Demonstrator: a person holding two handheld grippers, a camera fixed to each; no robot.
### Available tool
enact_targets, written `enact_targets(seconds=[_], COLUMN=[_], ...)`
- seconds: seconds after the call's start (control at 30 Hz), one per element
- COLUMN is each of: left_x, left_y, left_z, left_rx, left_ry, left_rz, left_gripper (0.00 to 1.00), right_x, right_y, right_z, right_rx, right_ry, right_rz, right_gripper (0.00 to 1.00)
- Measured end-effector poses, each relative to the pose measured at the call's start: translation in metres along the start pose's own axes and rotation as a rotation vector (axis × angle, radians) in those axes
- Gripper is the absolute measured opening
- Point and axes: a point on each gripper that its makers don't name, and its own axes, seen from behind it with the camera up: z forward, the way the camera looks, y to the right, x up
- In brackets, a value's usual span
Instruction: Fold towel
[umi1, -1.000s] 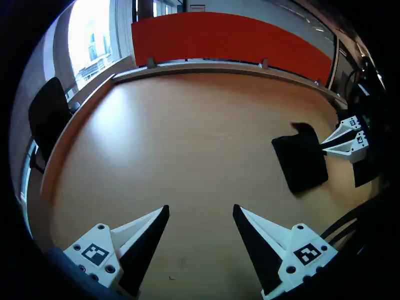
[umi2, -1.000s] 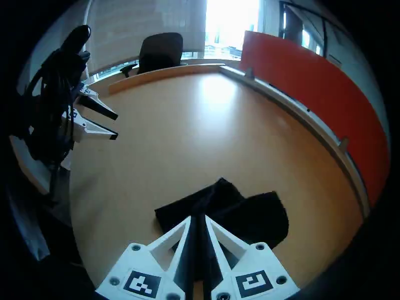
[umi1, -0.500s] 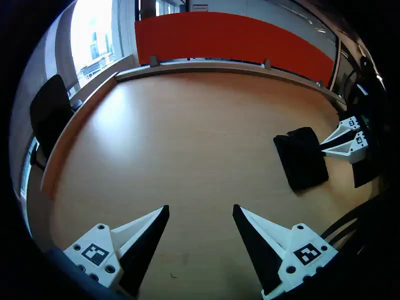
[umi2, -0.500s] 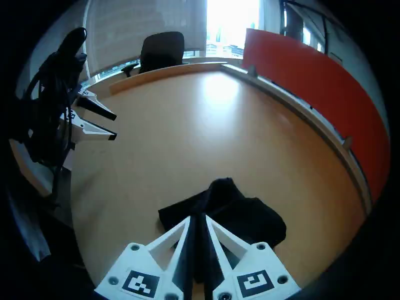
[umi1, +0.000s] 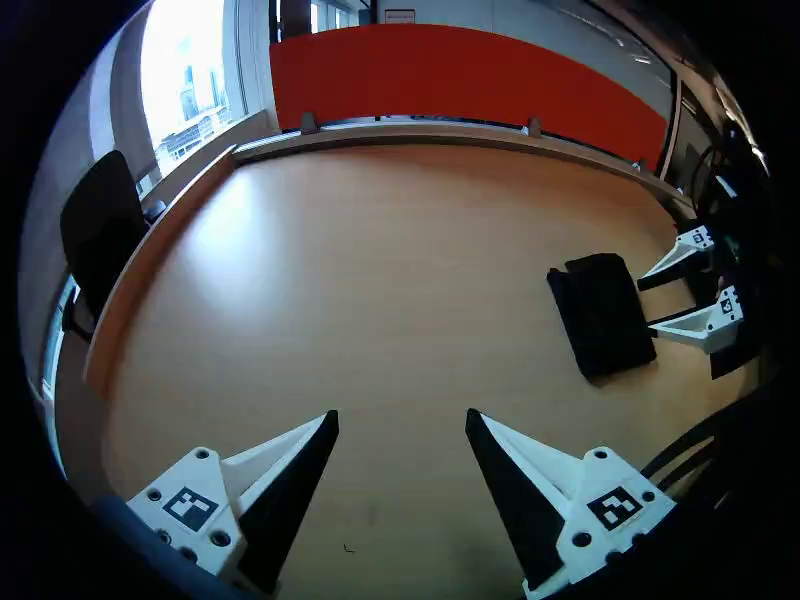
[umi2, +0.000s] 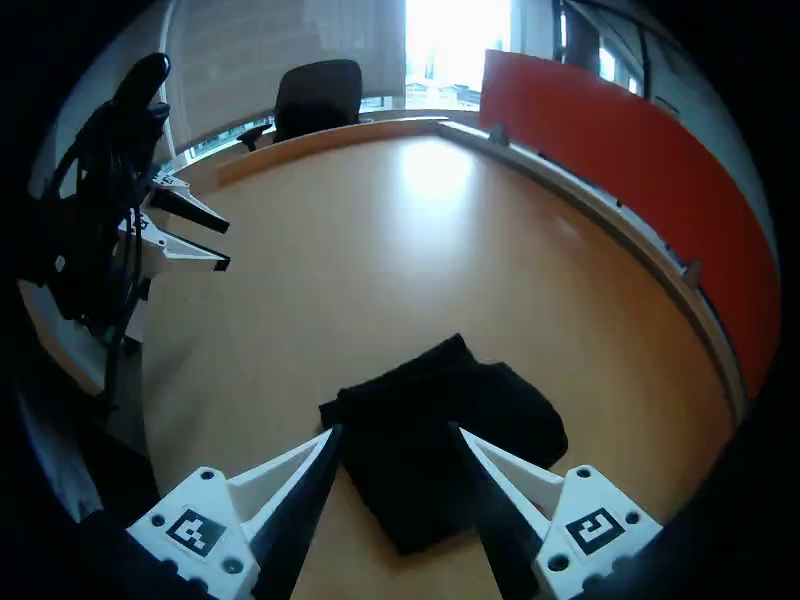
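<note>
Towel folded flat on table; both claws spread.
Right gripper (umi2: 395, 430) spread wide, black towel (umi2: 440, 450) lying at 6 o'clock between its fingertips, not pinched. Left gripper (umi1: 400, 414) spread over bare table (umi1: 380, 270). Red panel (umi1: 460, 75) at 12 o'clock.

1 towel (umi1: 605, 315), 2 grippers (L gripper (umi1: 400, 414), R gripper (umi2: 395, 429)), 1 chair (umi1: 95, 230), 1 desk (umi1: 350, 280), 1 divider (umi1: 460, 80).
</note>
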Motion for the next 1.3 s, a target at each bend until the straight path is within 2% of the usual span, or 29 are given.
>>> enact_targets(seconds=[0.4, 0.83, 1.17, 1.3], left_x=[0.001, 0.002, 0.001, 0.001], left_y=[-0.001, 0.0, 0.003, 0.003], left_z=[-0.003, -0.003, -0.002, -0.002], left_rx=[0.003, 0.002, 0.001, 0.0], left_ry=[0.006, 0.006, 0.002, 0.004], left_rz=[0.0, 0.005, 0.009, 0.008], left_gripper=[0.94, 0.94, 0.94, 0.94], right_x=[-0.036, -0.08, -0.108, -0.112], right_y=[0.001, 0.006, 0.007, 0.007], right_z=[-0.006, -0.021, -0.018, -0.017], right_rx=[-0.029, -0.059, -0.076, -0.077], right_ry=[-0.041, -0.097, -0.146, -0.147], right_rz=[0.038, 0.081, 0.114, 0.13], right_gripper=[0.79, 0.79, 0.66, 0.64])
